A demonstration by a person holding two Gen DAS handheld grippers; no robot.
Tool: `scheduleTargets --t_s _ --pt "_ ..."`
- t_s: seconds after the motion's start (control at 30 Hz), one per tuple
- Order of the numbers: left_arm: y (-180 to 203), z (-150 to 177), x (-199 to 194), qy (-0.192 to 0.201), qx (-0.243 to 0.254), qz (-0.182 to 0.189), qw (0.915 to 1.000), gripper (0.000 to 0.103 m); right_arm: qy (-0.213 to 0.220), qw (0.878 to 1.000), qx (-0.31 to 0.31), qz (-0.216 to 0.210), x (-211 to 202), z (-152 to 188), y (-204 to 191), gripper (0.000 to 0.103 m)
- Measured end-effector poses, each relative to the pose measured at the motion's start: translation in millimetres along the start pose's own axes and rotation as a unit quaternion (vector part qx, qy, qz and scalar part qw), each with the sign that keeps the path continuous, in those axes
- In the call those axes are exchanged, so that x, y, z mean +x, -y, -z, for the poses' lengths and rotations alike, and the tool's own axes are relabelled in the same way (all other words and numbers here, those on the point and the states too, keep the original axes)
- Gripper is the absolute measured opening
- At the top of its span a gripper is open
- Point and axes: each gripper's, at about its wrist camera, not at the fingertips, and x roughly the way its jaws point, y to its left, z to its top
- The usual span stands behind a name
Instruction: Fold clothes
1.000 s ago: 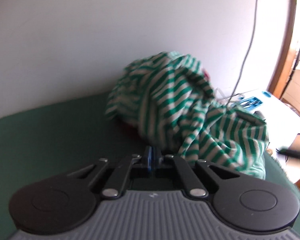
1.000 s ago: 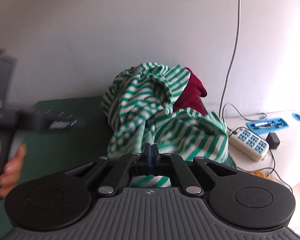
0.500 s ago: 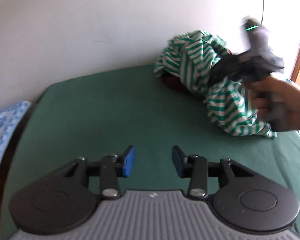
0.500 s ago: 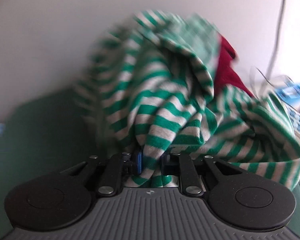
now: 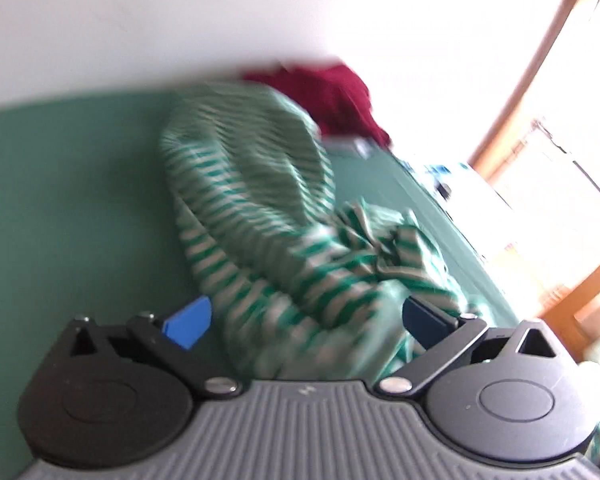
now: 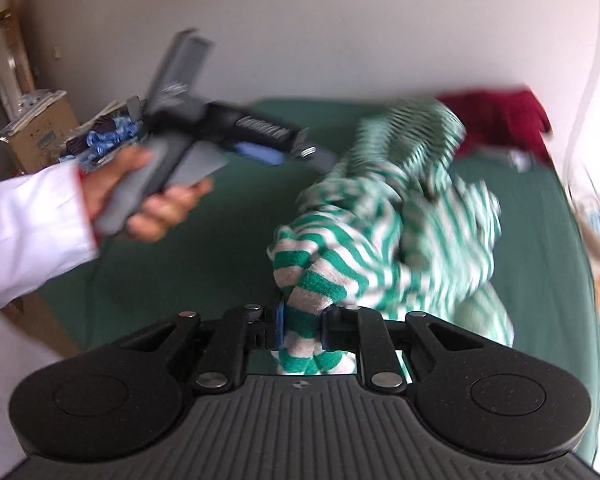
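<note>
The right gripper [image 6: 302, 326] is clenched on a bunched fold of the green-and-white striped garment [image 6: 384, 224]. The left gripper [image 5: 306, 322] is spread wide, with the striped cloth lying between its blue pads [image 5: 188, 322] but not pinched. The garment lies in a crumpled heap on the green surface [image 5: 68, 200], from the middle toward both grippers. Behind it, touching its far end, is a dark red garment [image 5: 332, 100], close to the pale wall [image 5: 180, 12].

At the right of the left wrist view there is a wooden frame [image 5: 528, 68] with strong light; what stands there is washed out. Both pictures are blurred, so the folds of the cloth are hard to make out.

Only the right wrist view shows the left hand [image 6: 148, 196] in a white sleeve [image 6: 28, 232], holding the left tool over the green surface, and a cardboard box [image 6: 40, 132] beside the surface at the left.
</note>
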Motion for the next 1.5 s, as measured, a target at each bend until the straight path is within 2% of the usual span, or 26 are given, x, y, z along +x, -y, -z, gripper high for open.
scheduleTargets --t_s 0.1,0.13,0.17,0.23,0.27,0.3,0.33,0.43,0.5,0.53,0.67,0.77,0.8,0.83,0.87,0.9,0.97,1.0,1.03,1.13,1.2,1.27,1.33,1.37,1.43,1.5 --pt "15 6 38 -0.041 0.011 0.02 0.9989 0.101 -0.006 0.999 0.026 0.025 -15 18 -10 0.017" --pt "20 8 51 -0.055 0.015 0.026 0.998 0.092 -0.003 0.998 0.038 0.044 -18 21 -11 0.017" --pt "26 10 61 -0.063 0.023 0.031 0.9973 0.089 0.001 0.997 0.05 0.062 -20 24 -12 0.019" --pt "43 14 54 -0.041 0.071 0.026 0.9963 0.043 -0.005 0.992 0.068 0.105 -9 23 -9 0.023" --pt "44 15 46 -0.034 0.08 0.019 0.996 0.034 -0.006 0.989 0.085 0.119 -8 21 -6 0.027" --pt "44 16 38 -0.027 0.089 0.013 0.9956 0.017 -0.004 0.987 0.1 0.126 -9 19 -2 0.034" --pt "44 16 31 -0.02 0.097 0.006 0.995 0.012 -0.001 0.984 0.116 0.132 -10 17 2 0.036" --pt "29 21 1 -0.006 0.089 -0.018 0.9959 0.008 0.028 0.982 0.135 0.133 -17 19 8 0.047" --pt "5 27 -28 0.0 0.062 -0.029 0.9977 0.008 0.05 0.978 0.146 0.137 -18 18 14 0.068" --pt "-2 33 -43 0.004 0.049 -0.038 0.9981 0.003 0.058 0.977 0.152 0.14 -19 19 16 0.071" --pt "-26 61 -103 0.019 0.014 -0.105 0.9942 0.0 0.042 0.977 0.155 0.141 15 9 36 0.073" --pt "-37 84 -140 0.014 -0.035 -0.122 0.9918 0.0 0.008 0.979 0.153 0.133 54 -1 48 0.073" --pt "-37 90 -148 0.013 -0.044 -0.122 0.9914 0.0 -0.008 0.98 0.15 0.13 69 -5 51 0.069" --pt "-27 92 -146 0.014 -0.031 -0.133 0.9906 0.002 -0.033 0.977 0.144 0.153 87 -6 52 0.061" --pt "-18 94 -145 0.016 -0.017 -0.143 0.9894 0.004 -0.048 0.977 0.144 0.148 97 -5 54 0.022" --pt "-8 96 -143 0.018 -0.004 -0.153 0.988 0.011 -0.063 0.977 0.145 0.14 107 -5 55 0.011" --pt "16 98 -130 0.024 0.04 -0.161 0.9858 0.04 -0.035 0.985 0.128 0.107 94 -6 48 0.01" --pt "29 98 -121 0.028 0.068 -0.161 0.9842 0.063 -0.017 0.99 0.109 0.088 83 -8 42 0.009" --pt "43 98 -112 0.032 0.097 -0.16 0.9818 0.076 0.001 0.993 0.1 0.058 67 -8 41 0.006" --pt "81 95 -79 0.04 0.178 -0.154 0.9711 0.082 0.049 0.996 0.076 -0.022 16 -9 40 0.003" --pt "97 91 -55 0.039 0.224 -0.144 0.9632 0.083 0.062 0.996 0.049 -0.031 -12 -1 38 0.003" --pt "104 81 -27 0.023 0.25 -0.131 0.9589 0.08 0.052 0.998 0.025 -0.01 -29 13 35 0.003" --pt "106 69 -3 -0.008 0.253 -0.105 0.9616 0.054 0.041 0.999 0.024 0.004 -41 30 37 0.003" --pt "107 63 4 -0.02 0.25 -0.088 0.9641 0.046 0.038 0.999 0.031 0.008 -46 38 38 0.001" --pt "112 58 9 -0.023 0.251 -0.067 0.9655 0.02 0.033 0.998 0.048 0.011 -54 51 42 0.0" --pt "121 60 12 -0.02 0.256 -0.068 0.964 0.013 0.035 0.998 0.055 0.015 -61 59 43 0.0"
